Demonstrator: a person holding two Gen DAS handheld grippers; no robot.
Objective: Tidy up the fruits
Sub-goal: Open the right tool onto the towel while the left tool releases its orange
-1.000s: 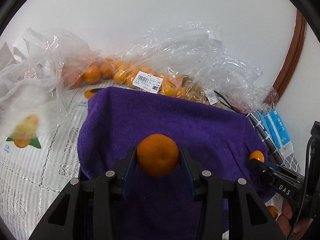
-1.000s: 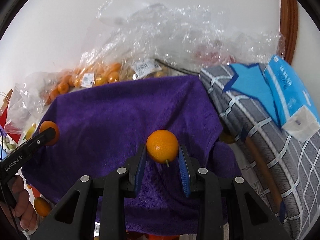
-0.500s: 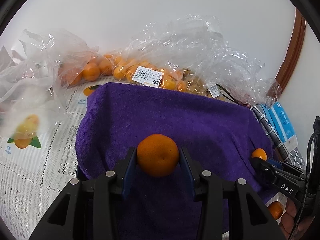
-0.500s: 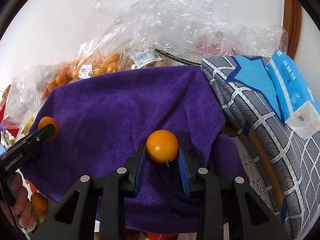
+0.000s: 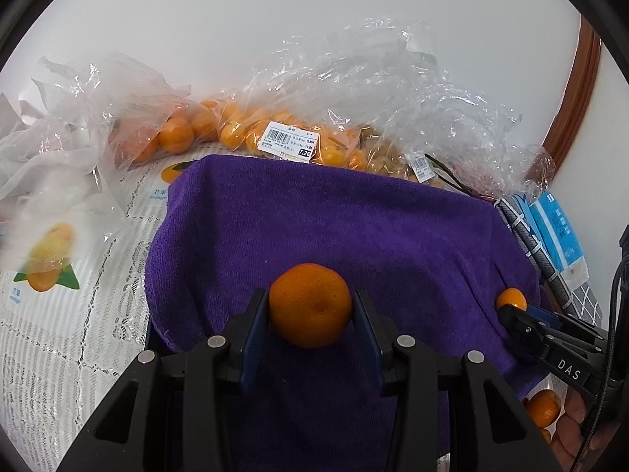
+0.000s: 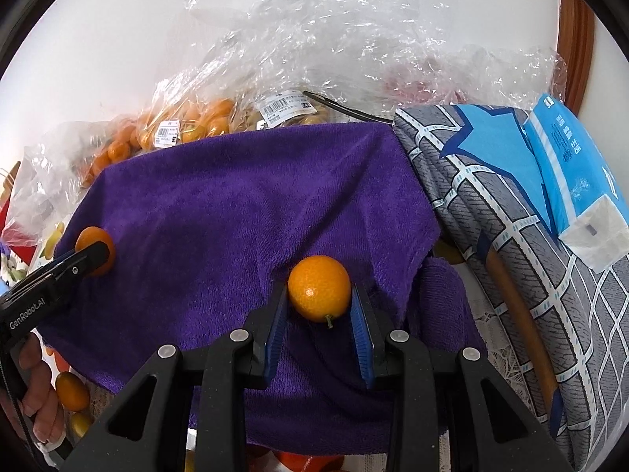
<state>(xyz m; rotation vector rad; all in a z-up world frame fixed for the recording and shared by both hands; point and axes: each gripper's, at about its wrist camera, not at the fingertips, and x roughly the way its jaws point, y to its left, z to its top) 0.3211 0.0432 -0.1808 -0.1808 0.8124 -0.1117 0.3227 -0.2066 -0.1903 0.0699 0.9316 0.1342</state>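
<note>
The left tongs [image 5: 310,314] were clamped on a mandarin [image 5: 310,305], held above the near part of a purple towel [image 5: 334,220]. The right tongs [image 6: 319,310] gripped a smaller, smooth orange fruit [image 6: 319,288] with a short stem, over the towel's near right. Clear bags of oranges [image 5: 236,133] lay along the towel's far edge.

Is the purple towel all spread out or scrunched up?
Spread out: the purple towel lies mostly flat and wide over something beneath, with only its right edge bunched.
</note>
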